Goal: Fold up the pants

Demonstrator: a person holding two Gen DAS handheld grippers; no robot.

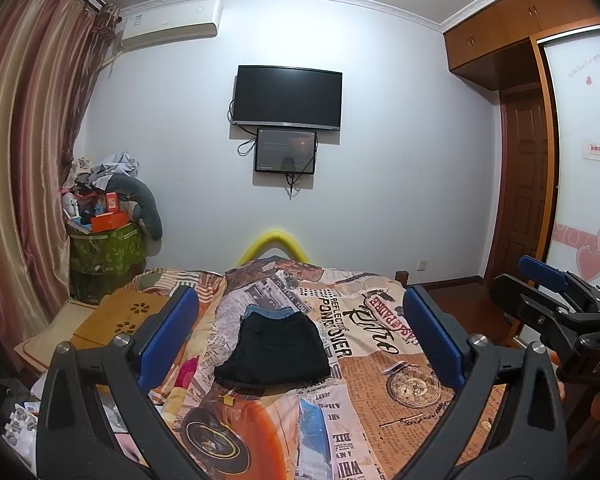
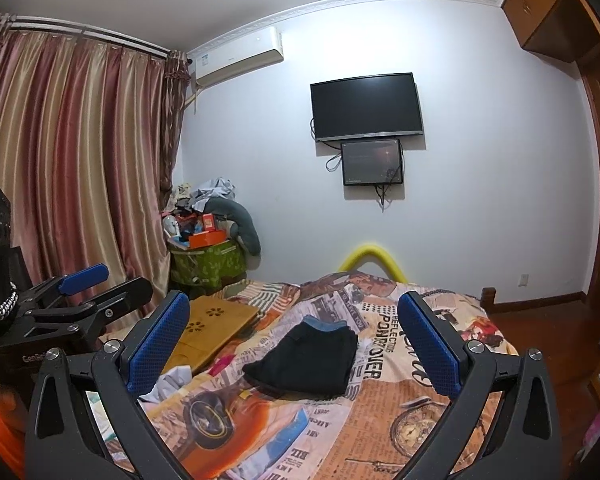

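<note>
Left gripper (image 1: 300, 344) spread wide and empty, right gripper (image 2: 294, 350) likewise agape, folded black pants (image 1: 274, 354) lying ahead between both sets of blue pads, atop blue jeans (image 1: 270, 312), on newsprint bedspread (image 1: 400, 364), apart from either claw

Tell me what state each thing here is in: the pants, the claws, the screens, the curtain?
Black pants: folded, lying on the bed cover.
Left claw: open, empty.
Right claw: open, empty.
Large screen: dark.
Small screen: lit dimly.
Curtain: drawn shut.
</note>
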